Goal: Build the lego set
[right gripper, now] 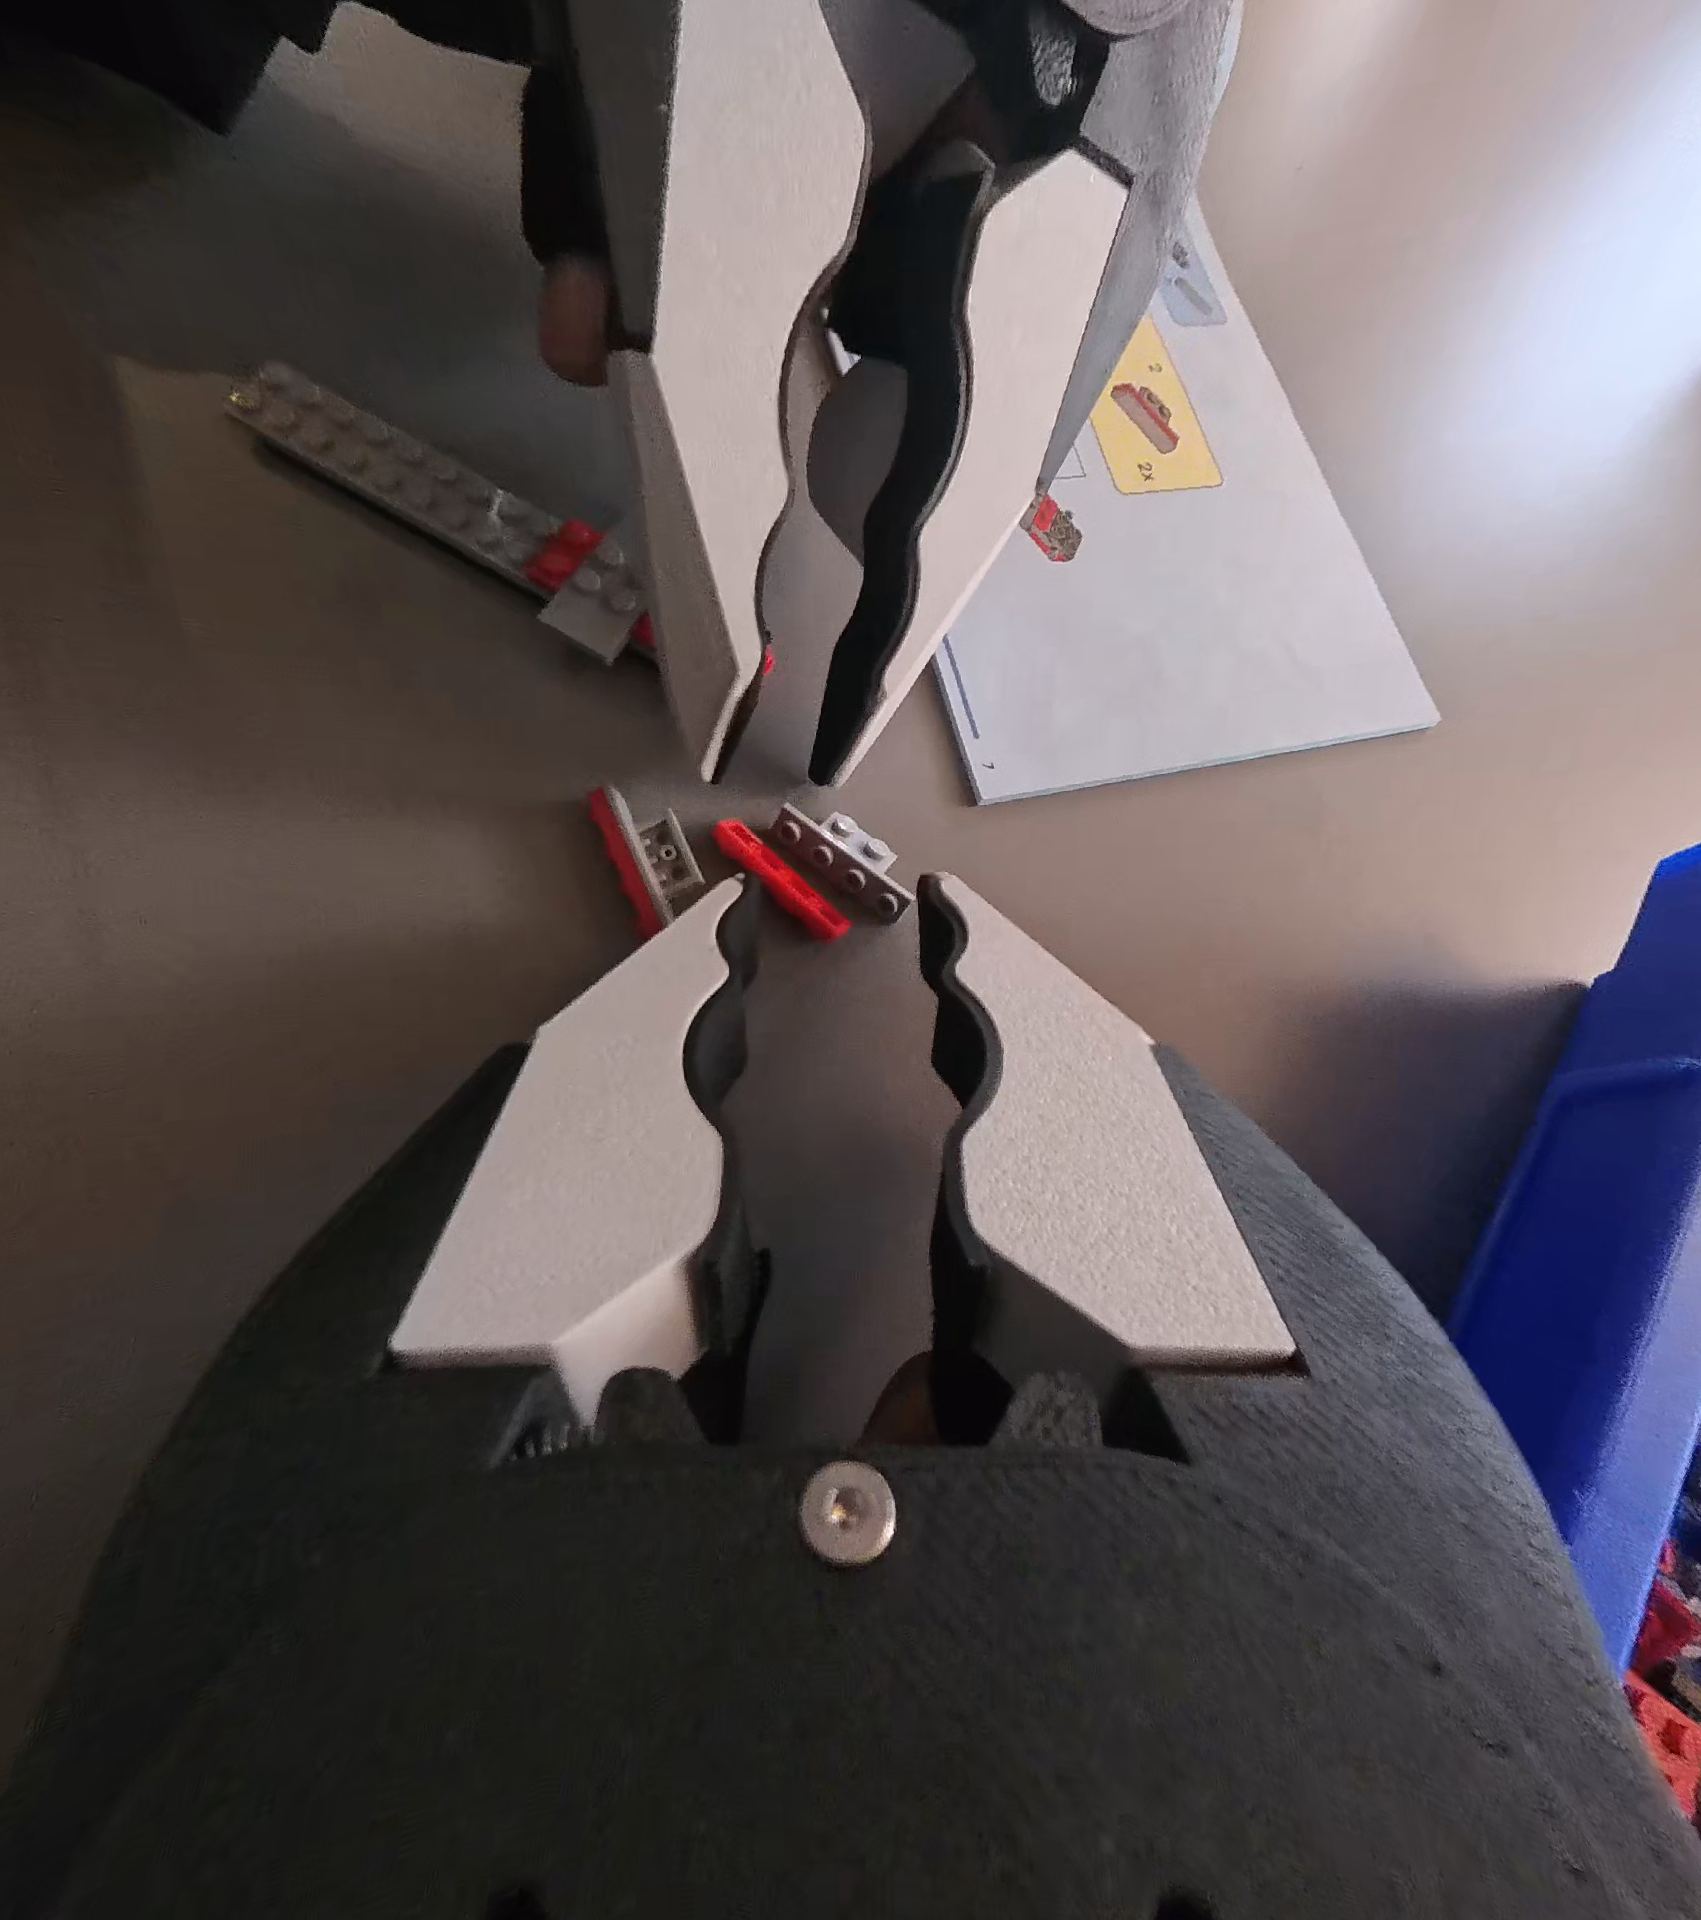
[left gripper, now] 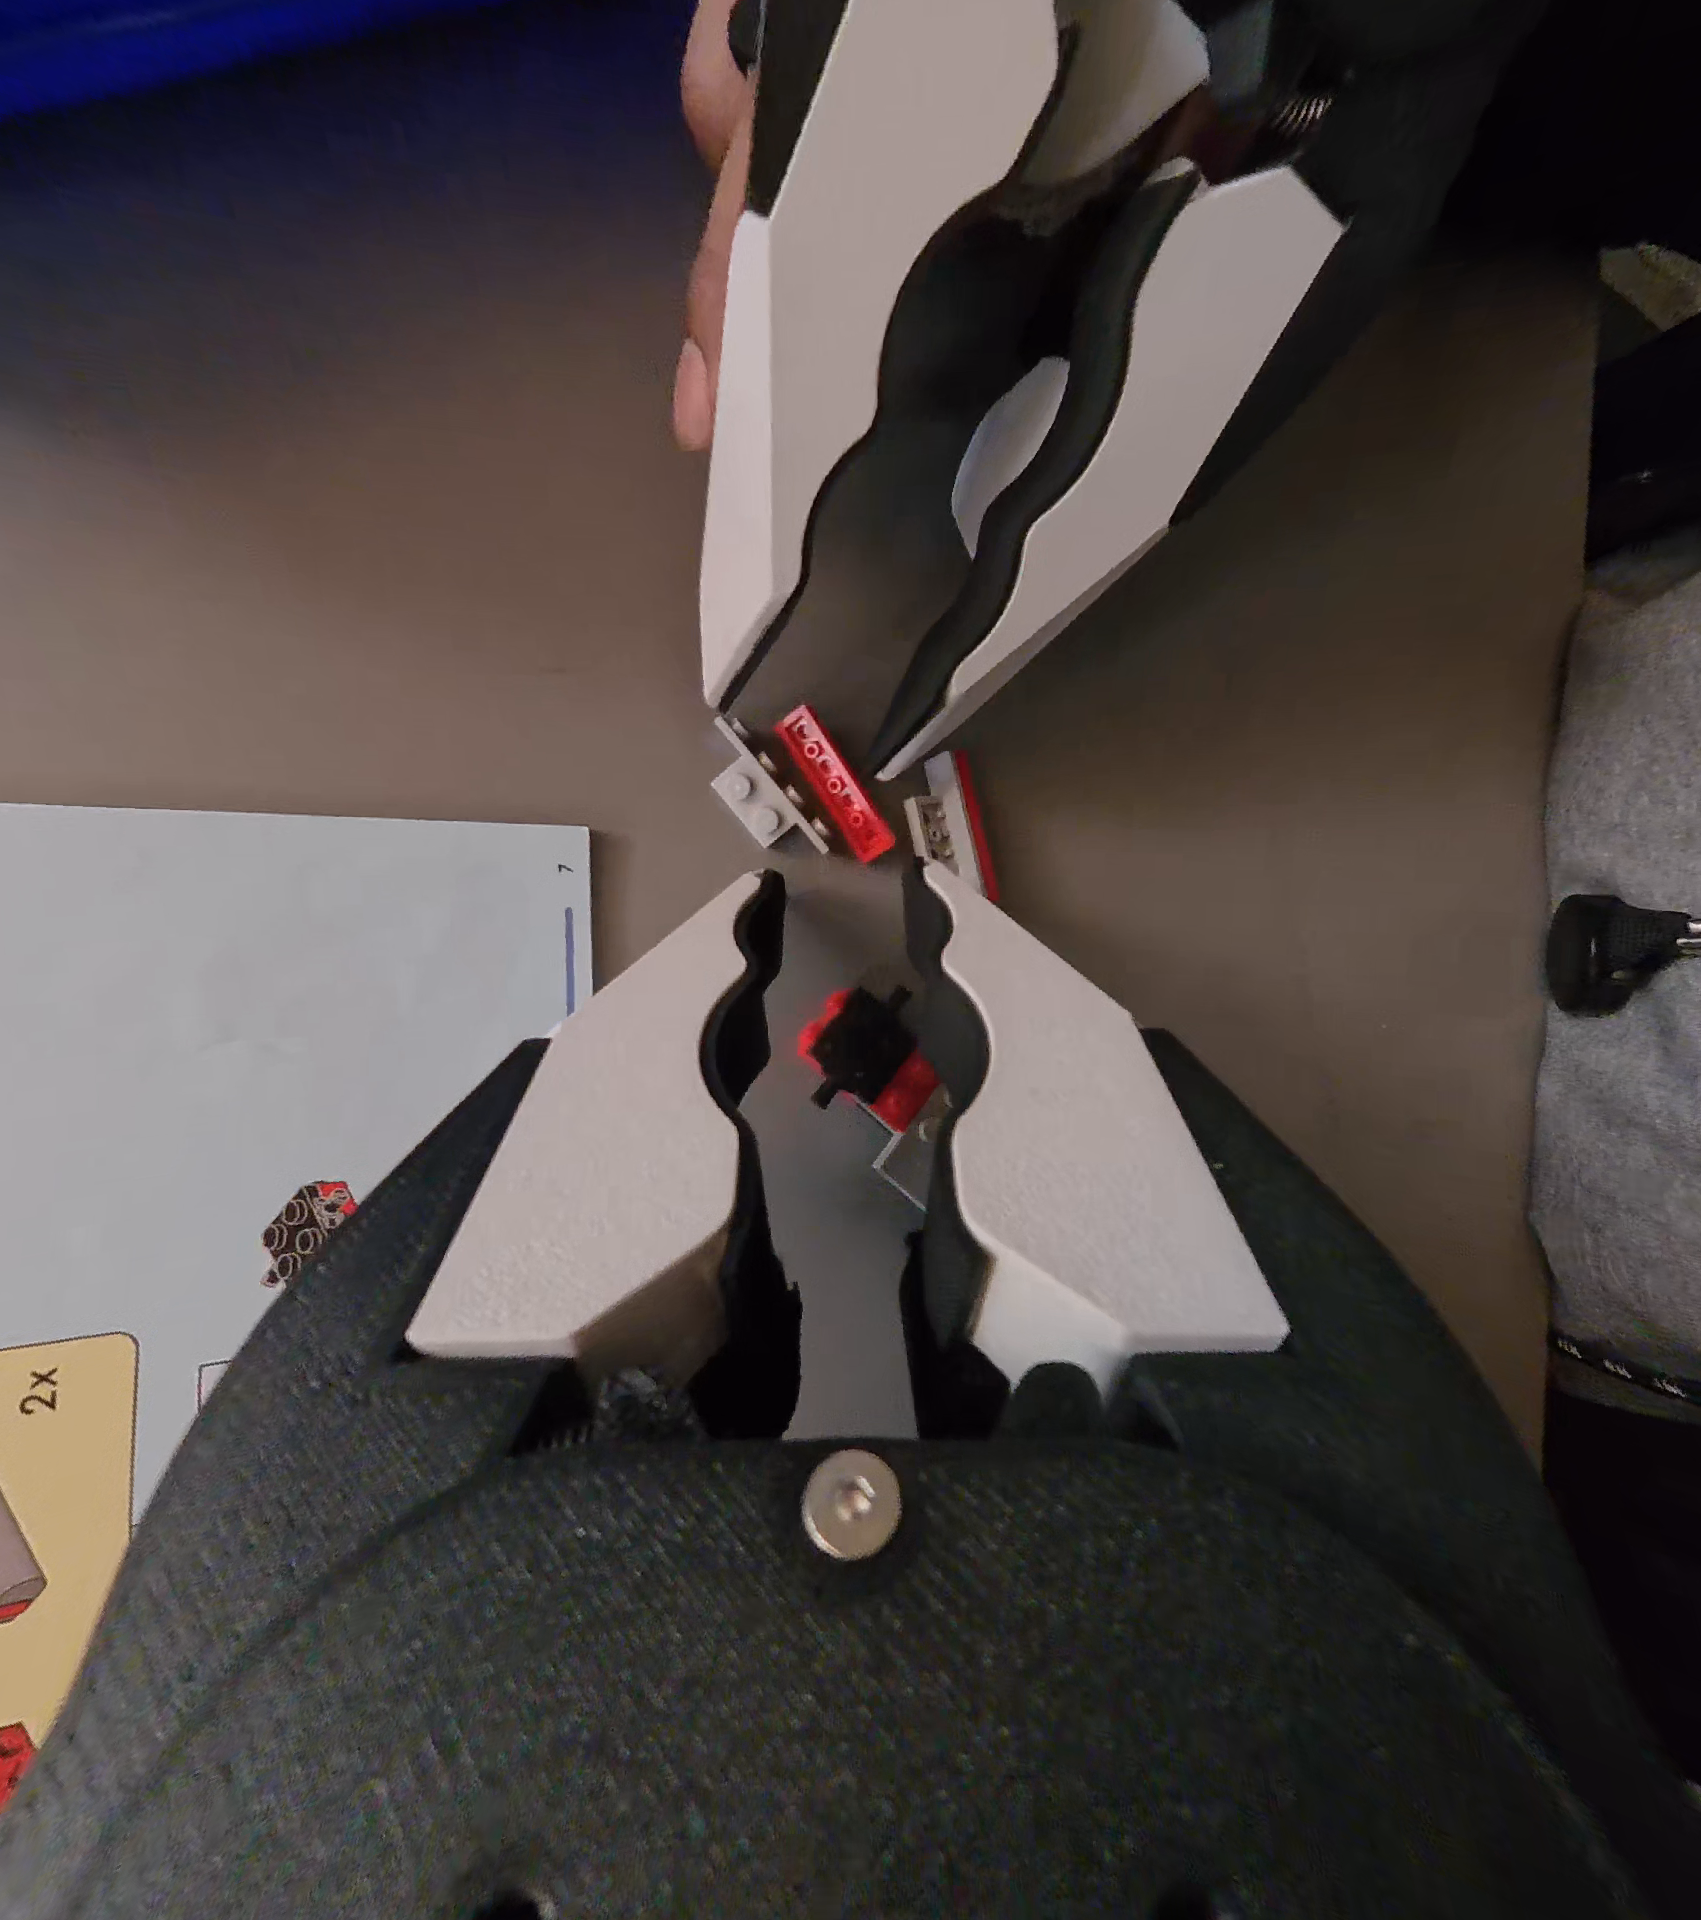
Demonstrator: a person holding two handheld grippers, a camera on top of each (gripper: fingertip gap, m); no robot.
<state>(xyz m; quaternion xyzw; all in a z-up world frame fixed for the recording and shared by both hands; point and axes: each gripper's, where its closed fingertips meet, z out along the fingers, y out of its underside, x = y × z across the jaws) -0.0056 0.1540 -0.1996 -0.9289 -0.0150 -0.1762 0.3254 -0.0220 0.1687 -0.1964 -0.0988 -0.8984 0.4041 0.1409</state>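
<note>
Two grippers face each other tip to tip over a grey-brown table, with a small cluster of lego pieces between them. The left gripper has its fingers apart and nothing between them; the right gripper likewise stands with its fingers spread and empty.

Just ahead of the right gripper's tips lies a thin red plate, and touching its far side sits a grey bracket piece with studs on its face. Off the tip of the right gripper's left finger lies a grey and red slope piece, near the red plate but apart from it. In the left wrist view the same three pieces show just ahead of the left gripper's tips: the red plate in the middle, the grey bracket piece to its left, and the grey and red slope piece off the right finger's tip.

Beneath the left gripper, seen through the gap between its fingers, sits a small build of red, black and grey bricks. A long grey plate carrying a red piece runs back along the left side of the far gripper in the right wrist view. An open instruction booklet lies to the right of the right gripper's tips, and a blue bin of loose bricks stands farther right.
</note>
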